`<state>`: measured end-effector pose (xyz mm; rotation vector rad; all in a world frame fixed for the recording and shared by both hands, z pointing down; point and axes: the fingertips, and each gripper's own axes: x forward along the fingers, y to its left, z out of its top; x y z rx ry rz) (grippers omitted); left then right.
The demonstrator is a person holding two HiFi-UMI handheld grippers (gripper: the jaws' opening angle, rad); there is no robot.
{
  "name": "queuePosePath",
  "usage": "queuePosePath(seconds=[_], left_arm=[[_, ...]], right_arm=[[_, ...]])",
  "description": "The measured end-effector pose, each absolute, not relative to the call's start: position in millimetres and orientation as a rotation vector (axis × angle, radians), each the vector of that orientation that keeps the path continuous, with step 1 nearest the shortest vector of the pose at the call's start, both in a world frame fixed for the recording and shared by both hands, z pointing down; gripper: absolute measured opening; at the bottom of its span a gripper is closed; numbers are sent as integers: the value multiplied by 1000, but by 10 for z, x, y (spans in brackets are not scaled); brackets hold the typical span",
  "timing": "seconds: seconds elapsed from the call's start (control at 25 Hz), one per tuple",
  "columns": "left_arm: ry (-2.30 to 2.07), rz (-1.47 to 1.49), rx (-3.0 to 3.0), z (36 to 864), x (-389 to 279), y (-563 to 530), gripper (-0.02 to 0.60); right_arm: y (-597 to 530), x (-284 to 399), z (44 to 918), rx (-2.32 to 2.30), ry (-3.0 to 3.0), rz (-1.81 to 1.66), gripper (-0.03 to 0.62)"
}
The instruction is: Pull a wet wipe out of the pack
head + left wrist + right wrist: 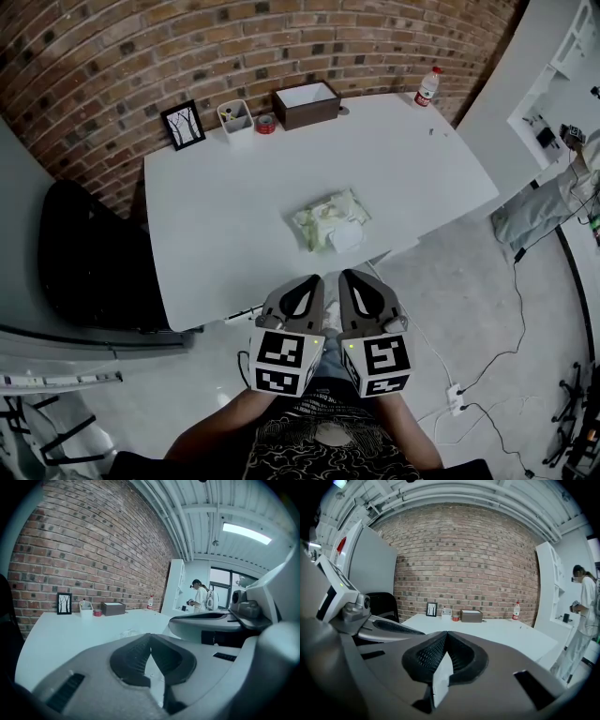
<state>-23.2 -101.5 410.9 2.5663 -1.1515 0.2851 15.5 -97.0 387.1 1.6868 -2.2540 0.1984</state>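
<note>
The wet wipe pack (330, 222), pale green and white and crumpled, lies near the front edge of the white table (216, 216). It shows faintly as a pack (129, 632) in the left gripper view. Both grippers are held side by side in front of the table, short of the pack and off the tabletop. My left gripper (309, 281) has its jaws together with nothing in them, its tips meeting (150, 637). My right gripper (352, 278) is likewise shut and empty (446, 634).
Along the table's far edge stand a picture frame (184, 125), a white holder (235, 117), a red roll (266, 123), a brown box (307, 103) and a bottle (427, 86). A black chair (89, 253) is at left. A person (583, 616) stands at right. Cables (506, 356) cross the floor.
</note>
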Motion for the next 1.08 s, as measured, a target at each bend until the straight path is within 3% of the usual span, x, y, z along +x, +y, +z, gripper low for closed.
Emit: queuePosePath(seconds=[1.08], left_arm=[[-1161,287,2561,4143,-216,-818,12]], right_arm=[[-771,96,3940,1654,-2251,166,15]])
